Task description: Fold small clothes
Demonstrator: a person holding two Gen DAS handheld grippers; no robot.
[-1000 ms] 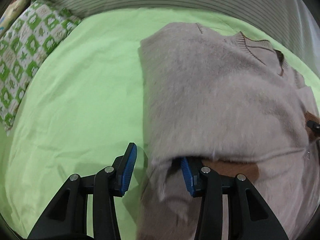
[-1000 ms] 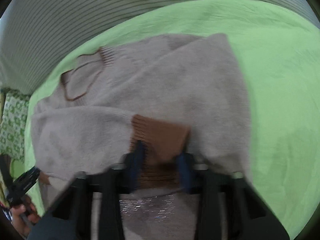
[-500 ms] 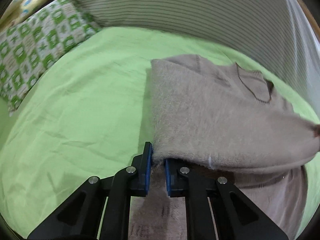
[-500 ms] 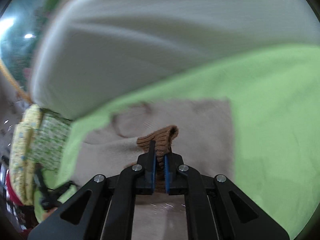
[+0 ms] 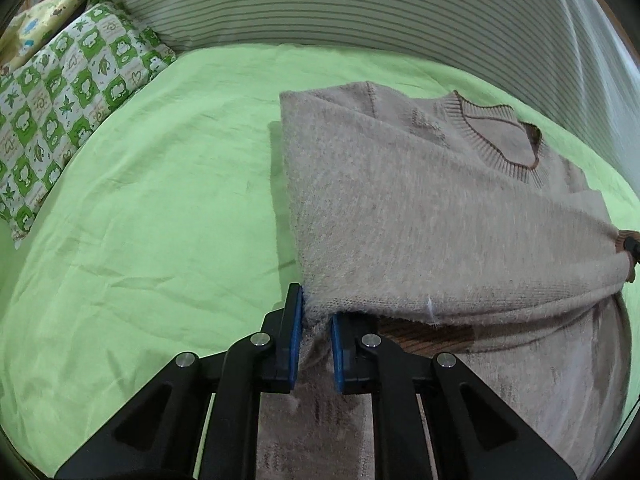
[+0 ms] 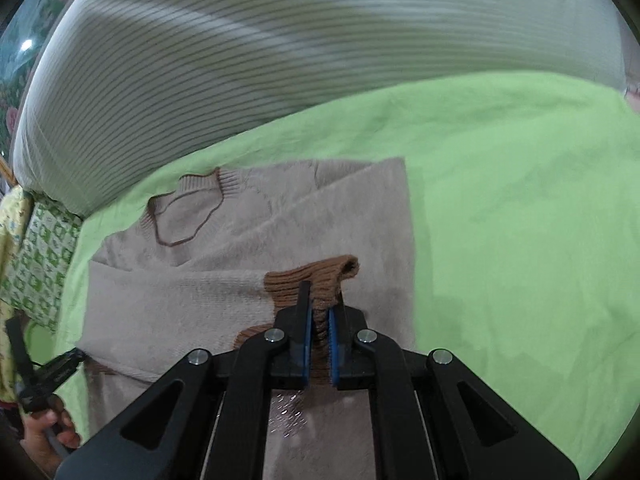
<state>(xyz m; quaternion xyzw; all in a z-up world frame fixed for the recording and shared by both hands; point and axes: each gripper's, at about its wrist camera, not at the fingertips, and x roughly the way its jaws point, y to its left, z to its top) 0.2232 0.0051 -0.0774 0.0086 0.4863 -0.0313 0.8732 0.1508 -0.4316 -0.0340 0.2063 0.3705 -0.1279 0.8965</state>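
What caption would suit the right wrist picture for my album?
Right hand-held gripper pinches the sweater's brown cuff above a green sheet.

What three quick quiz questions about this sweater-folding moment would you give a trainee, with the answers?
1. True or false: the right gripper is shut on the sweater's brown cuff.
2. Which is the sweater lying on? A) a wooden floor B) a green sheet C) a glass table
3. Fill in: the left gripper has its fingers closed on the beige ____ of the sweater, below the collar.

Key: 1 true; 2 B; 3 edge, at the near fold of the sleeve.
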